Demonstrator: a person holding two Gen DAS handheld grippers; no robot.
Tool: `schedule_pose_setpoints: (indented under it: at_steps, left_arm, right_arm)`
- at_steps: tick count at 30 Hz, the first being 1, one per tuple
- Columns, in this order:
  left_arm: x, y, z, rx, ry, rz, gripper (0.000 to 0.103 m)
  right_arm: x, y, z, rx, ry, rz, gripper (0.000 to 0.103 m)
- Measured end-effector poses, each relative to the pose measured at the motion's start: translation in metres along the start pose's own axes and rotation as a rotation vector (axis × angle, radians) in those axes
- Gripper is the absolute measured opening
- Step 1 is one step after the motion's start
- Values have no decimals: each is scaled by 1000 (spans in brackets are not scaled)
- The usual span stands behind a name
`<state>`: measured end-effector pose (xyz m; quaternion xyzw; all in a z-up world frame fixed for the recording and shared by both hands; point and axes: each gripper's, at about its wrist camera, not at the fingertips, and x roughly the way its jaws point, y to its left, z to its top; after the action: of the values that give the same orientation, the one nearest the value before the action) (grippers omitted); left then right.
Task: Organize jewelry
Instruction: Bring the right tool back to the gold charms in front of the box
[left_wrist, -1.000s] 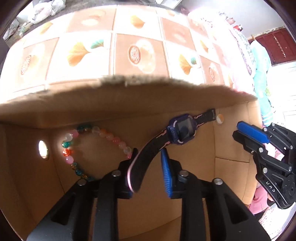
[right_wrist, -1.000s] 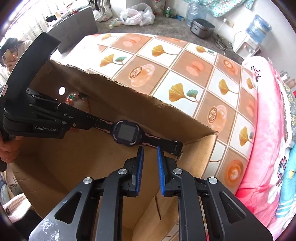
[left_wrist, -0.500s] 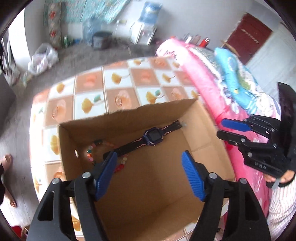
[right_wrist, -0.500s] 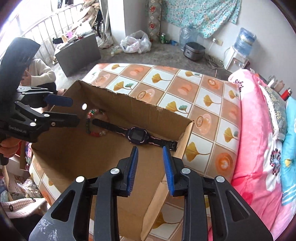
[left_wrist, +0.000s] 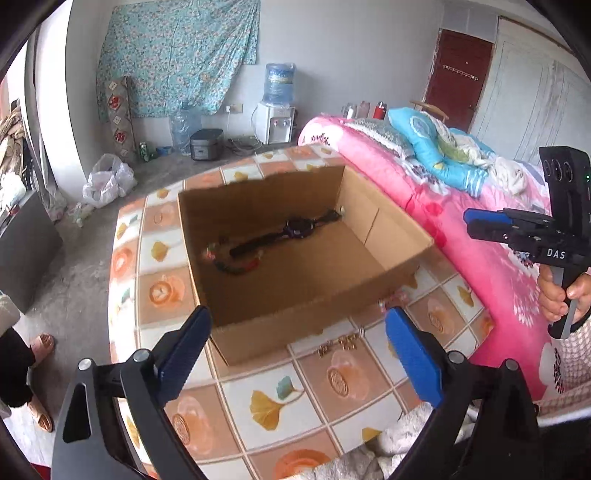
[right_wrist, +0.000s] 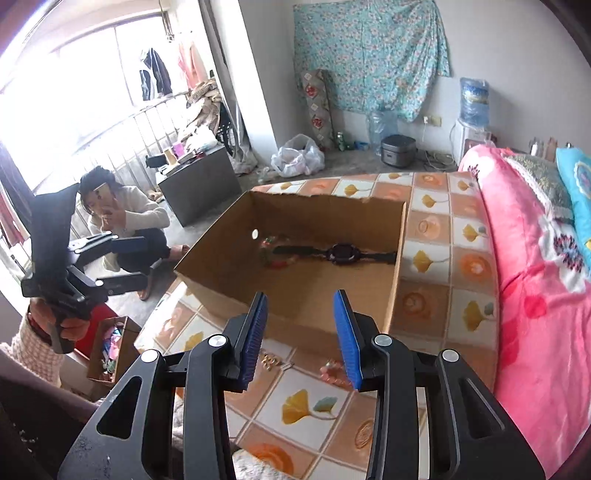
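Two hand-held grippers hover above a tabletop covered in a tiled cloth printed with ginkgo leaves and coffee cups. The left hand-held gripper has its blue pads spread very wide, having just been opening, with nothing between them. The right hand-held gripper is partly spread, its jaws also having just been opening, and it too holds nothing. Ahead of and below both sits an open cardboard box. On the box floor, towards the far wall, a dark watch with a purple-edged face lies stretched out flat, and a colourful beaded bracelet lies curled at the end of its strap, touching or overlapping it. Closer in, on the cloth just in front of the box's near wall, lie small gold-coloured pieces and a small pinkish item, too small to identify; they look like the jewelry not yet put away. The risk from here is that these tiny pieces are hard to pinch: jaws closing slightly off centre could nudge them across the cloth, scatter them, or catch the cloth itself. A low reach could also knock the box's near wall and jostle what is inside.
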<state>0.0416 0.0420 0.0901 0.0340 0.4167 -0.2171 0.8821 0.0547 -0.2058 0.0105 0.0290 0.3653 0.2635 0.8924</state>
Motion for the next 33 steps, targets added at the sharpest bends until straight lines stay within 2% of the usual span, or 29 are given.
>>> schedule_pose_setpoints:
  at_steps: [5, 7, 9, 14, 17, 18, 33]
  left_arm:
    - [55, -5, -53, -67, 113, -9, 94]
    - [79, -7, -69, -85, 151, 27, 94]
    - [101, -10, -80, -59, 201, 89, 94]
    - [130, -17, -89, -4, 234, 144, 94]
    - [133, -22, -91, 40, 213, 153, 94]
    - [134, -22, -92, 45, 213, 153, 98]
    - [133, -12, -98, 48, 177, 136, 98]
  right_arm:
    - [35, 8, -47, 97, 74, 39, 35]
    - [52, 9, -61, 119, 104, 21, 32]
    - [69, 7, -72, 142, 138, 12, 27]
    - [95, 6, -78, 147, 168, -25, 22]
    - [104, 8, -76, 137, 169, -32, 21]
    - [106, 10, -77, 133, 169, -35, 21]
    - [135, 25, -73, -2, 168, -98, 20]
